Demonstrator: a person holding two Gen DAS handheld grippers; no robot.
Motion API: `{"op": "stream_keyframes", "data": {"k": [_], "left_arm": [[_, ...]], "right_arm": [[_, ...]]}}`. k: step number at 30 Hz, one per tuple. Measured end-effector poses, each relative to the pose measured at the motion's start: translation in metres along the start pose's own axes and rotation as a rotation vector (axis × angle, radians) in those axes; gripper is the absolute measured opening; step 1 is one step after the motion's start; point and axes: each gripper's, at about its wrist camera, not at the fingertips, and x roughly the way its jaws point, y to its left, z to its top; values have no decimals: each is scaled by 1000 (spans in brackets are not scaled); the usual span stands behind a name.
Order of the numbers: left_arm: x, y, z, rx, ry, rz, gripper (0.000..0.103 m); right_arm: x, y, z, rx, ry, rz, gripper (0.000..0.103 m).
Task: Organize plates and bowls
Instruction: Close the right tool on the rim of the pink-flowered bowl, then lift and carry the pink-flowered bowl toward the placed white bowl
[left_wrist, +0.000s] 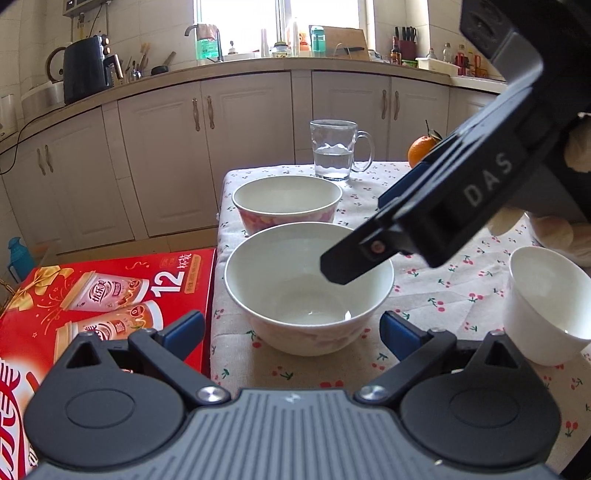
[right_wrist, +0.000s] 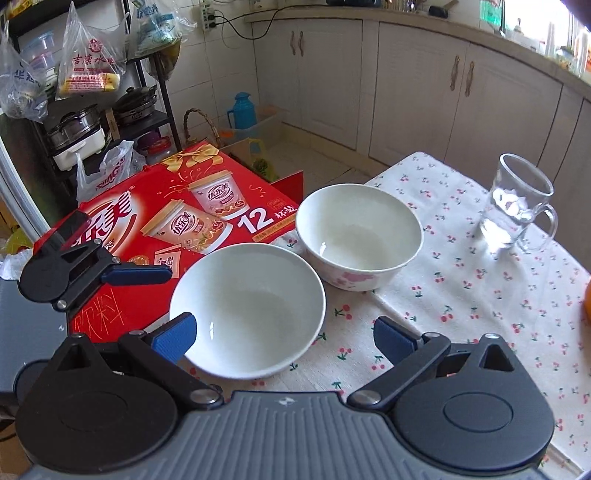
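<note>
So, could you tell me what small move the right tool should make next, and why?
Probably ease the right tool forward to straddle the near bowl's rim. Its jaws are open and empty, that bowl sits just ahead, and the floral bowl beyond could take it as a stack.

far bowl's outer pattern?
Pink floral print on white on the far bowl; plain white inside. Clearest in the right wrist view.

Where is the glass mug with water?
The clear glass mug stands at the table's far edge, behind the pink-flowered bowl in the left view, beside an orange.
</note>
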Motion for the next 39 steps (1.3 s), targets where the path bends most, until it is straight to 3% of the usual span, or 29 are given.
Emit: {"op": "stream_keyframes", "data": {"k": [7, 11, 20, 39], "left_arm": [[8, -1, 2, -2, 1, -4, 98], [9, -3, 4, 10, 0, -10, 97], [10, -6, 7, 46, -6, -35, 90], [2, -11, 9, 61, 1, -36, 90]], "right_arm": [[20, -4, 8, 15, 26, 63, 101], [29, -5, 9, 13, 51, 74, 87], [34, -7, 9, 22, 57, 96, 76], [25, -8, 7, 47, 54, 120, 75]]}}
